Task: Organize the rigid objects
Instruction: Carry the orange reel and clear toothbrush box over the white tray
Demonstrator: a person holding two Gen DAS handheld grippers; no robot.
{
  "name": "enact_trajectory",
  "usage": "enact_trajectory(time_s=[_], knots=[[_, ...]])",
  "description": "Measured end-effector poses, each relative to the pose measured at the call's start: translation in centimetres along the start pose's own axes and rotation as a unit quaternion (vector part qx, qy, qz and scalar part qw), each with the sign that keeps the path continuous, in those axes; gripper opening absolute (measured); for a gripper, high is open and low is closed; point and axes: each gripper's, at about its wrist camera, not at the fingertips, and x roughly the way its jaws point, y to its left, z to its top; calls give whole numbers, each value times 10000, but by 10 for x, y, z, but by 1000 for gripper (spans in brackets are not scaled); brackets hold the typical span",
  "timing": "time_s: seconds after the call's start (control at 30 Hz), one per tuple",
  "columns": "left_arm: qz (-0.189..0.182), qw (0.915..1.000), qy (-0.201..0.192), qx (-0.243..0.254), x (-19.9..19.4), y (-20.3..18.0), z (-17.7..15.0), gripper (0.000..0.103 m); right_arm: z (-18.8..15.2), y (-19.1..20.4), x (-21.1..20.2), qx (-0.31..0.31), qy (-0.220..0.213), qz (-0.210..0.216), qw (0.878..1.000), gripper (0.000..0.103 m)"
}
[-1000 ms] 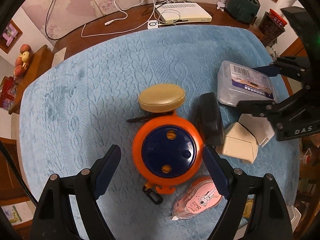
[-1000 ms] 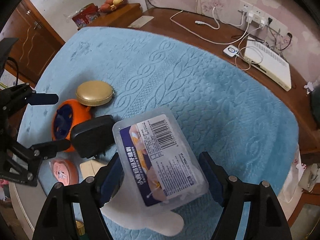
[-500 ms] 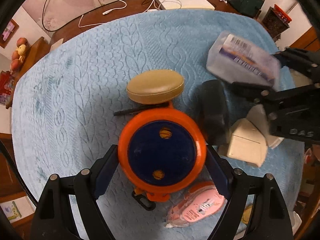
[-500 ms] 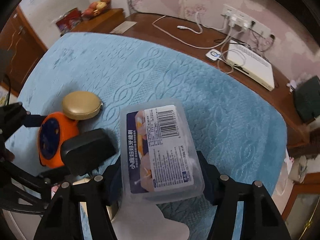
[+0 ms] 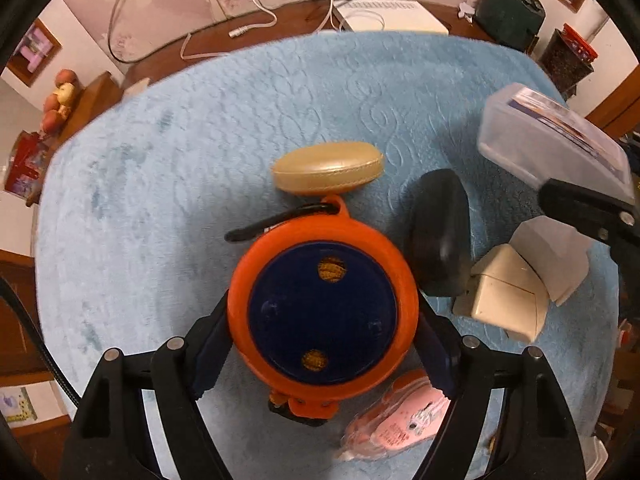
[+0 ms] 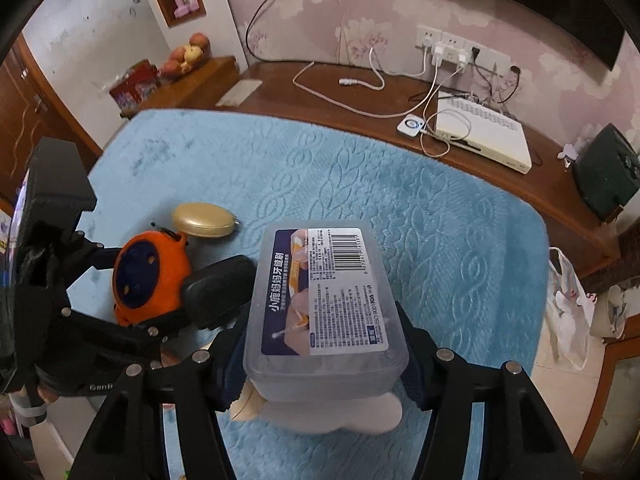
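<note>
Two grips are in play at once, and each carries its own risk.

Left gripper [image 5: 322, 344]: jaws closing, pads against both flanks of the orange reel [image 5: 323, 316], centre of the left wrist view. The reel is round and smooth-sided, so I judge it could squirt out forward if the pads sit off the widest line. Its black strap [image 5: 272, 222] trails toward upper left and lies just beside the gold case [image 5: 328, 172]; lifting may drag or nudge that case. The pink tape dispenser [image 5: 396, 420] lies just under the right finger at lower centre and could get knocked.

Right gripper [image 6: 324, 354]: jaws narrowed onto the clear box [image 6: 326, 304], lower centre of the right wrist view, held above the blue mat [image 6: 460, 248]. The grip is at the near end only, the far end overhanging, so a droop or swing seems possible. Plastic walls look slick.

The two grippers work near each other; the black mouse [image 6: 218, 292], beige block [image 5: 504, 300] and a white piece [image 5: 556, 256] crowd between them. A collision is plausible.

Containers: the clear box is closed, label up with barcode; pale contents show through the wall, too indistinct to identify. Gold case is shut, contents hidden. No bin or tray visible, so where the things should go is unclear.
</note>
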Motion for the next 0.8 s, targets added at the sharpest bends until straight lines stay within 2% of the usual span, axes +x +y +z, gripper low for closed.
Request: enact_trajectory(time_s=[0.1, 0.2, 0.4, 0.63, 0.8], knots=[[55, 9998, -160, 47, -19, 3, -6, 82, -5, 8, -22, -1, -174, 28, 9998, 63], [-58, 9994, -345, 61, -45, 9, -16, 82, -12, 18, -54, 19, -439, 132, 9989, 63], [-175, 9971, -731, 111, -112, 15, -48, 82, -39, 48, -124, 61, -994, 317, 9945, 63], [-301, 9922, -1184, 226, -187, 19, -91, 83, -92, 88, -194, 140, -1435, 327, 9890, 63], [-371, 9887, -1420, 313, -215, 13, -124, 83, -136, 116, -221, 368, -1565, 273, 9866, 63]])
